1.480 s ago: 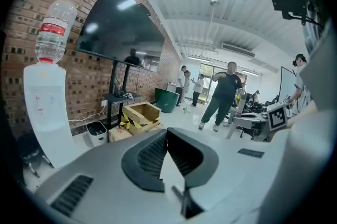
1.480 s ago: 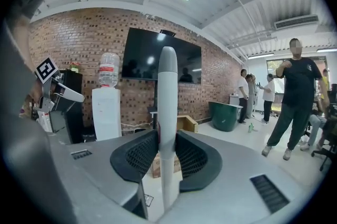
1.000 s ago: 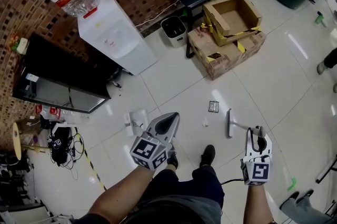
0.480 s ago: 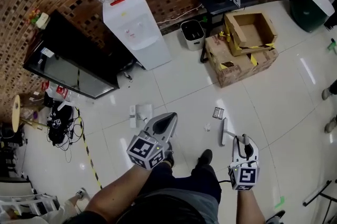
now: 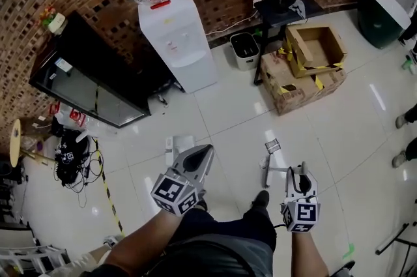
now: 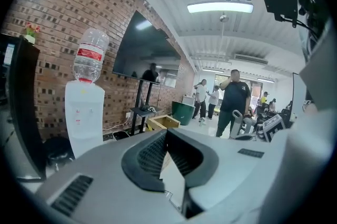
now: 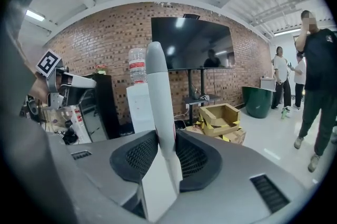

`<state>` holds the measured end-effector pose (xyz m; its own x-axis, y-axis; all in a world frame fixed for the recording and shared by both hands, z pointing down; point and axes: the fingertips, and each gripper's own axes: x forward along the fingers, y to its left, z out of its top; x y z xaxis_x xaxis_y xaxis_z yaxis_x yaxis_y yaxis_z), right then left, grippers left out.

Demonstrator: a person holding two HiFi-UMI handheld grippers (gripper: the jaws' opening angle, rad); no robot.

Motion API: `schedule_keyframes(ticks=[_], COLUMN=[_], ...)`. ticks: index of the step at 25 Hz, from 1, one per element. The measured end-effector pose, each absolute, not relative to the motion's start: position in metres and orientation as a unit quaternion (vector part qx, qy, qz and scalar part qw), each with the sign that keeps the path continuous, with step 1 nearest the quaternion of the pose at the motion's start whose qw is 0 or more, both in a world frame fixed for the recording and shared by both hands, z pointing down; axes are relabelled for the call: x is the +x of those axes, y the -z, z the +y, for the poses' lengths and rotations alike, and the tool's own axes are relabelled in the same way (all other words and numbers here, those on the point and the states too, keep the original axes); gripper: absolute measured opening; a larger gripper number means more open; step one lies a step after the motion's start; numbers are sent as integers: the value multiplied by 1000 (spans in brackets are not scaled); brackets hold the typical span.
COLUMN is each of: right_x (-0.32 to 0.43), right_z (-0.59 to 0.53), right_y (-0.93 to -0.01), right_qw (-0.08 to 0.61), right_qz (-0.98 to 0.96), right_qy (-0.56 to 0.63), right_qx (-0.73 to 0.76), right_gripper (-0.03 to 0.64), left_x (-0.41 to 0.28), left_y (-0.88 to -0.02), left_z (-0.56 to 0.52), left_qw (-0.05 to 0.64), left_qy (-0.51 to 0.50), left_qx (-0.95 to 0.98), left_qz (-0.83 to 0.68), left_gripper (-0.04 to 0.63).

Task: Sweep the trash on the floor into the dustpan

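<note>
My right gripper point(image 5: 300, 173) is shut on the white handle of a broom point(image 7: 158, 91). The broom's white head point(image 5: 264, 173) rests on the floor just in front of my shoe. A small dark packet of trash point(image 5: 272, 146) lies on the tiles just beyond the head. A white dustpan point(image 5: 179, 143) lies on the floor to the left. My left gripper point(image 5: 207, 152) hovers near it, to its right, with jaws together. In the left gripper view only a thin pale sliver shows between the pads point(image 6: 181, 154).
A water dispenser point(image 5: 176, 41), a small bin point(image 5: 245, 49) and stacked cardboard boxes point(image 5: 303, 70) stand along the brick wall. A black cabinet point(image 5: 85, 83) and tangled cables point(image 5: 68, 158) are on the left. Bystanders' feet point(image 5: 407, 116) show at the right edge.
The broom head has swung left, from right of the packet to just below it, near my shoe. My head view has shifted. The left gripper stays near the dustpan.
</note>
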<state>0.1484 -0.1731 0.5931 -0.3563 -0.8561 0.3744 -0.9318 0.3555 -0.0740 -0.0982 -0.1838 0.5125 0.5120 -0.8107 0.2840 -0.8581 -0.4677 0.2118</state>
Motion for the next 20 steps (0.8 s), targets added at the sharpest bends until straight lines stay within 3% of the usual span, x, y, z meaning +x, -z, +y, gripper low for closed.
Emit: schedule_keyframes(ticks=[11, 20], right_x=[-59, -229], right_z=[-194, -212], right_y=[-590, -596], right_qw=[138, 134], right_qz=[-804, -828], right_qy=[-153, -173], right_qx=[557, 516], right_gripper=[127, 132], left_x=[-337, -455], left_y=[-503, -511], left_z=[-177, -162], left_qw=[144, 156], left_qy=[-80, -72], left_qx=[843, 827], left_qz=[-512, -535], left_gripper=[3, 3])
